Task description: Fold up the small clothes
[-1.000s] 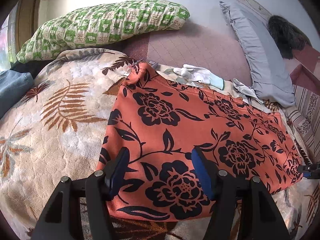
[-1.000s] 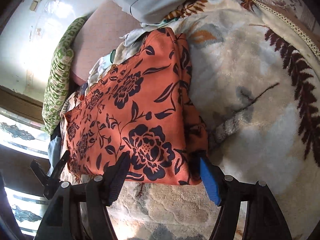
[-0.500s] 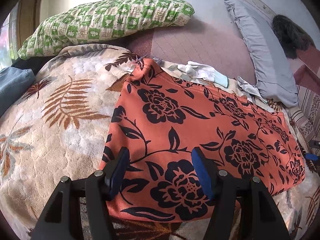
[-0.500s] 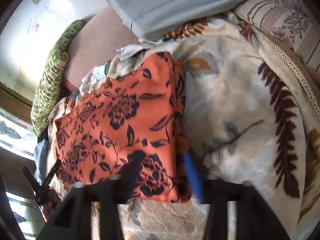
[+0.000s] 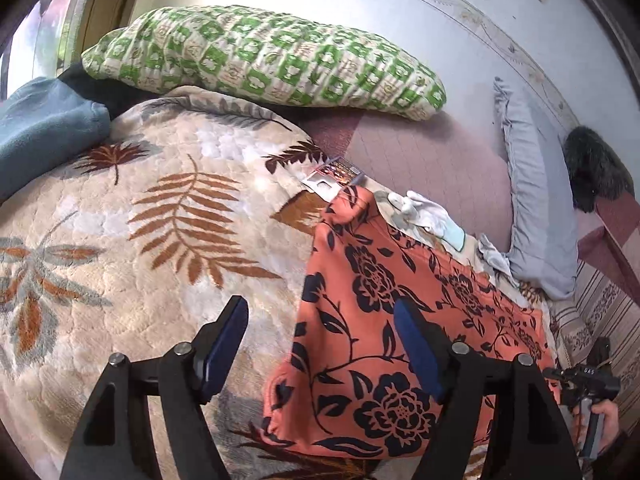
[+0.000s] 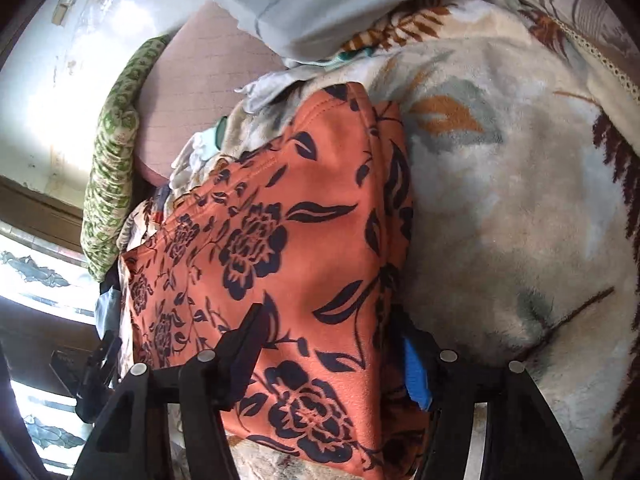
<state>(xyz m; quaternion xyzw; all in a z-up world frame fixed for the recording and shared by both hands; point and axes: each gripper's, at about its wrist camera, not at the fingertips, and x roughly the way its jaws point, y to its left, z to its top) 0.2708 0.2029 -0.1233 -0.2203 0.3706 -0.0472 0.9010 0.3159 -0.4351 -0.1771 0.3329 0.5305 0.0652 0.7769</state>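
Note:
An orange garment with black flowers lies flat on a cream leaf-print blanket. My left gripper is open above the garment's near left corner; its left finger is over the blanket, its right finger over the cloth. It holds nothing. In the right wrist view the garment fills the middle. My right gripper is open, its jaws either side of the garment's near right edge, with cloth between them. The right gripper also shows in the left wrist view at the far right.
A green checked pillow and a grey pillow lie at the back. White gloves and a small packet lie beyond the garment. A blue cloth sits at the left.
My left gripper has shifted left, off the garment's middle toward its left corner. My right gripper has moved in over the garment's right edge, so cloth now lies between its jaws.

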